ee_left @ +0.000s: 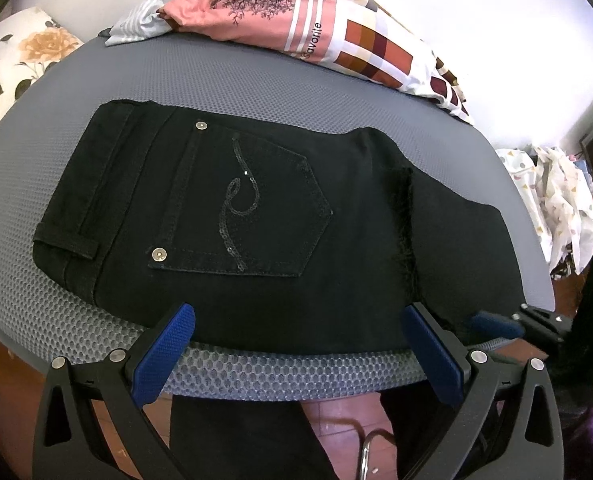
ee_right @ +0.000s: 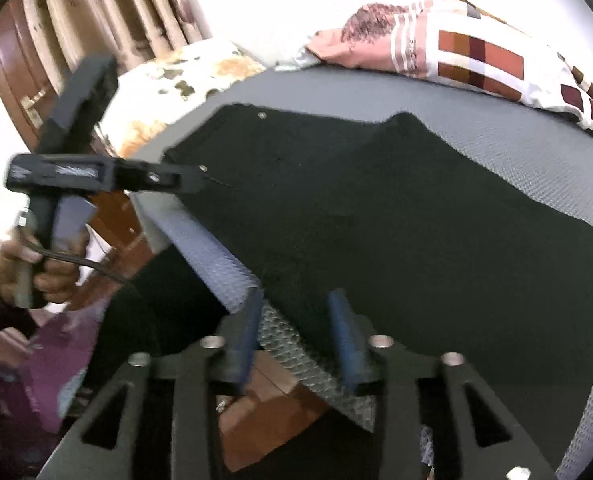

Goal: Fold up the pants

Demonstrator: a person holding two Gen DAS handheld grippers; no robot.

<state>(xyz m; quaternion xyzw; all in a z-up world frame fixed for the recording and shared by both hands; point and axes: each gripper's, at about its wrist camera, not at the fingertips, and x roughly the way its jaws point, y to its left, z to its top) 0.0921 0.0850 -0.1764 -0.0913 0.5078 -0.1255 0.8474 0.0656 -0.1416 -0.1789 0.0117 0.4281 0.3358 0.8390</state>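
Note:
Black pants point(ee_left: 256, 208) lie folded on the grey mesh pad point(ee_left: 216, 80), waistband at the left, back pocket with a sequin swirl facing up, a leg hem laid across on the right. My left gripper point(ee_left: 296, 344) is open, its blue pads either side of the pants' near edge, holding nothing. The right gripper shows at the far right point(ee_left: 508, 326) by the pants' near right corner. In the right wrist view the pants point(ee_right: 416, 220) fill the pad point(ee_right: 496, 136); my right gripper point(ee_right: 296, 332) is partly open over the pad's near edge and the cloth edge, empty. The left gripper point(ee_right: 192, 178) is hand-held at the left.
A pile of pink and checked clothes point(ee_left: 336, 28) lies at the pad's far edge. A floral pillow point(ee_left: 12, 64) is at the far left. A patterned cloth heap point(ee_left: 556, 200) is beyond the right edge. Wooden floor and a metal stand point(ee_left: 368, 452) are below the near edge.

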